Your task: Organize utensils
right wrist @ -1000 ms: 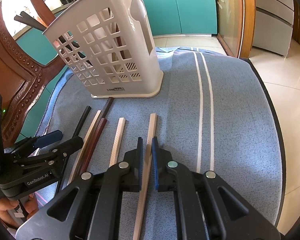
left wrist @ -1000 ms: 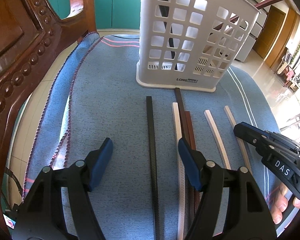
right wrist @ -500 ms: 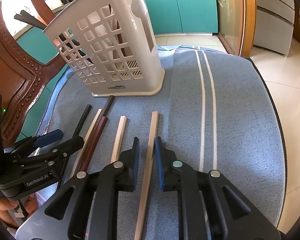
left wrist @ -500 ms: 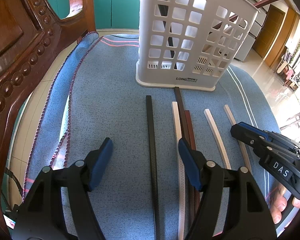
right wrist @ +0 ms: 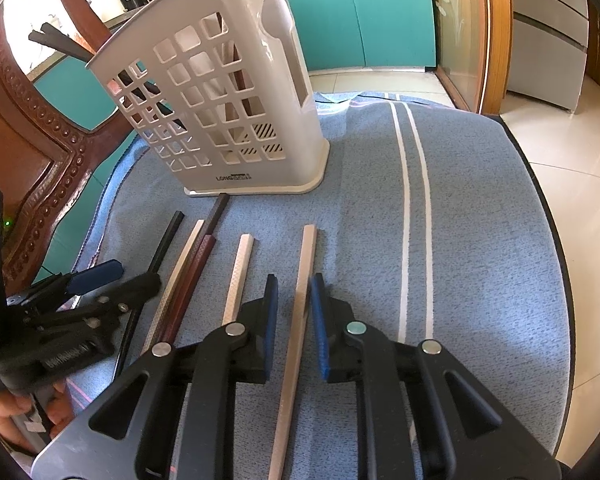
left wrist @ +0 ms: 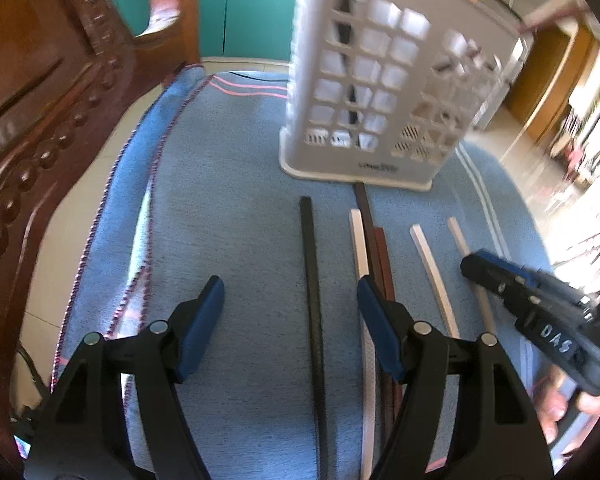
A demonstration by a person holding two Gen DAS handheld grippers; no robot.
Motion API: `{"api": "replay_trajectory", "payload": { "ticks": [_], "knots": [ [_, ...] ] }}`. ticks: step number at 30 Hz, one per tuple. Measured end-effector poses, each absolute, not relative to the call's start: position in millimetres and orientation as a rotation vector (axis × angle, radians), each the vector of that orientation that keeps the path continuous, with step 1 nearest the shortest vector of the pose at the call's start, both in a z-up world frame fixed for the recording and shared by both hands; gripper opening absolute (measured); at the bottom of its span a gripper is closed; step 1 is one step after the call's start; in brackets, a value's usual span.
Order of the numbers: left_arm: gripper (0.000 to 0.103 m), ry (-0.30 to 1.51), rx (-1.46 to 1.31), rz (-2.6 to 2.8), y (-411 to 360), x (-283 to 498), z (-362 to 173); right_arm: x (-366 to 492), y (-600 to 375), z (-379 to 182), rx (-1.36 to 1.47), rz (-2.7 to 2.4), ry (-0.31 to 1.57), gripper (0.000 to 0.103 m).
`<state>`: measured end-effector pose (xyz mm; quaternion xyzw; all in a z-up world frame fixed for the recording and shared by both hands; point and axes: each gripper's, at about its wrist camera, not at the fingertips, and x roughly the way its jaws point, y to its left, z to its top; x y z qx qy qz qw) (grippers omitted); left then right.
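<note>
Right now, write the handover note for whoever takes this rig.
Right gripper: open, jaws straddling the rightmost pale chopstick, not clamped.
Left gripper: open wide, astride the black chopstick, holding nothing.
Six chopsticks lie on the blue cloth in front of the white holder.
Done: a few dark sticks already stand in the holder.
Left: close on the pale stick, drop it in the holder, then the other five.

A: Landmark: carved wooden chair back, reddish-brown, left of the blue cloth.
B: Behind the chair back?
A: Teal cabinet doors. Right of those, a wood-framed glass door, then cream tile floor, sunlit.
</note>
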<state>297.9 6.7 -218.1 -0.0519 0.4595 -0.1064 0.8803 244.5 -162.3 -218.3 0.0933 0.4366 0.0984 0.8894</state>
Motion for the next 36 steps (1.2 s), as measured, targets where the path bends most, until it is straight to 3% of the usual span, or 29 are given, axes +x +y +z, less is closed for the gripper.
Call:
{"api": "replay_trajectory", "payload": {
  "ticks": [8,20,23,36],
  "knots": [
    [0.069,0.956,-0.227,-0.188,42,304,-219,240,-169,-211,0.184,0.175,0.873,0.017],
    [0.069,0.956,-0.042,-0.189,-14,312,-225,238,-162,-213,0.092,0.135,0.869,0.018],
    [0.069,0.954,0.013,-0.168,-24,311,-227,237,-155,-215,0.056,0.139,0.869,0.026],
    [0.069,0.943,0.057,-0.156,-21,301,-224,235,-137,-224,-0.053,0.113,0.878,0.031]
  ]
}}
